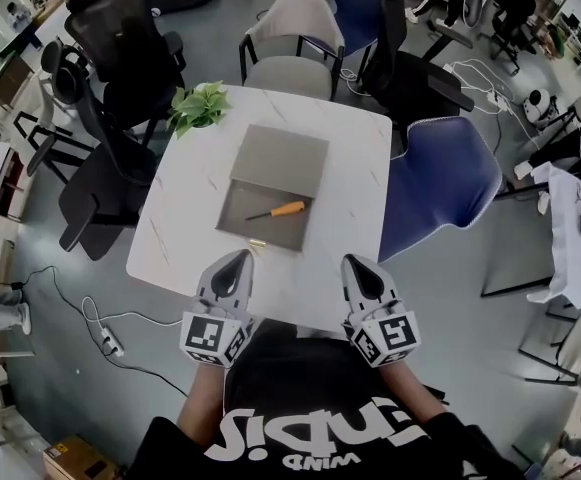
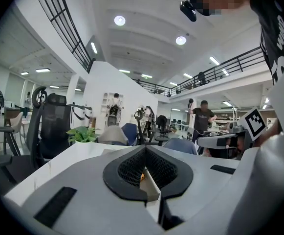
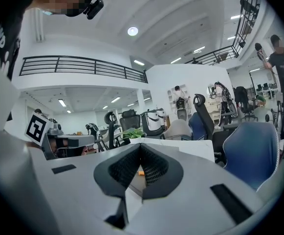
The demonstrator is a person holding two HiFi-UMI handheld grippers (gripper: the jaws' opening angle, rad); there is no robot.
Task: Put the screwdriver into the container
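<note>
The left gripper (image 1: 238,260) has its 2 jaws pressed together with nothing in them. The screwdriver (image 1: 282,209) seems to lie in the dark open half of the gray container (image 1: 238,220). The right gripper (image 1: 356,262) is closed and empty too. Closed jaws could just bump the screwdriver and make it roll.

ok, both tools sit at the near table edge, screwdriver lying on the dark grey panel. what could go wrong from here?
1. The left tool and right tool are shut; reaching in like that would likely shove the screwdriver rather than grip it.
2. It lies flat on the dark grey panel, so a pinch may scrape or slip.
3. A small brass-coloured piece near the panel's front edge could get knocked.
</note>
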